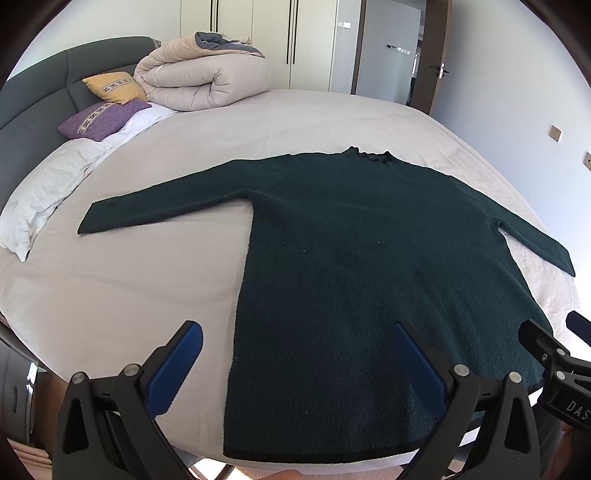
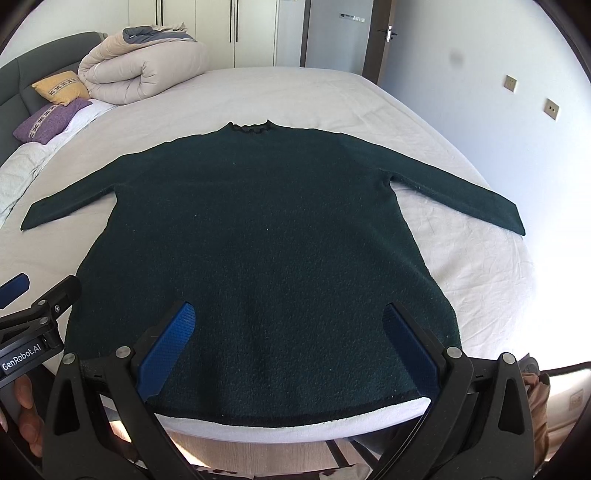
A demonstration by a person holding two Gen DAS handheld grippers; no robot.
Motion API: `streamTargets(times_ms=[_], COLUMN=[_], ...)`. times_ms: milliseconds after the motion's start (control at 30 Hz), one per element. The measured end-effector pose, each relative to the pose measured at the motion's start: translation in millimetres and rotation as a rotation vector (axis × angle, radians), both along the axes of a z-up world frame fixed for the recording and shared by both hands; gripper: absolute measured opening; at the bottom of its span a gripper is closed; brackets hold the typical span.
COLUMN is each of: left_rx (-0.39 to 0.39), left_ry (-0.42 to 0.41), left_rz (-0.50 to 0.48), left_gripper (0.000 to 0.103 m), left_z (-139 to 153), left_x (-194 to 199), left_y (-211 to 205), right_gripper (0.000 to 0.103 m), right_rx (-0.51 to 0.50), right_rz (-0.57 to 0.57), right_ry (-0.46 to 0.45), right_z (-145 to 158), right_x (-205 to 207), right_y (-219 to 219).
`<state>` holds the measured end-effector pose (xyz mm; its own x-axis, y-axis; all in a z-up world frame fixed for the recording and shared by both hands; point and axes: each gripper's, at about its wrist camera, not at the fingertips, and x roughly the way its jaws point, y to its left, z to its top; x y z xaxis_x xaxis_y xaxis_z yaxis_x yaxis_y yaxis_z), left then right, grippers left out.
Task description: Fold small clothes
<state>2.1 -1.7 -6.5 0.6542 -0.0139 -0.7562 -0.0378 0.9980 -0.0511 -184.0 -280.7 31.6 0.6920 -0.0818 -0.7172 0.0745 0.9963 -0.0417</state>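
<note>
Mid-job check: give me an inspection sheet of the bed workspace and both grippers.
Surface: bed sheet, light, lightly creased.
Job's things: dark green sweater spread flat, sleeves out, hem at near edge, unfolded.
Clutter: rolled duvet, yellow cushion, purple cushion at the headboard, apart from the sweater.
Grippers: left gripper and right gripper above the hem, jaws open, holding nothing.
Cables: nothing seen.
Surroundings: wardrobe doors, door.
</note>
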Motion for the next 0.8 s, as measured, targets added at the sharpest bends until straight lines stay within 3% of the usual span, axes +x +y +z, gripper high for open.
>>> streamTargets(times_ms=[800], left_rx=[0.000], left_ry=[0.006], left_rz=[0.001], left_gripper=[0.103], left_z=[-3.4], left_x=[-1.5], left_y=[-0.3], right_gripper=[0.103], right_rx=[0.003], right_rz=[0.000], right_ry=[0.017], right_z=[-2.7], right_x=[2.8], right_y=[-0.2])
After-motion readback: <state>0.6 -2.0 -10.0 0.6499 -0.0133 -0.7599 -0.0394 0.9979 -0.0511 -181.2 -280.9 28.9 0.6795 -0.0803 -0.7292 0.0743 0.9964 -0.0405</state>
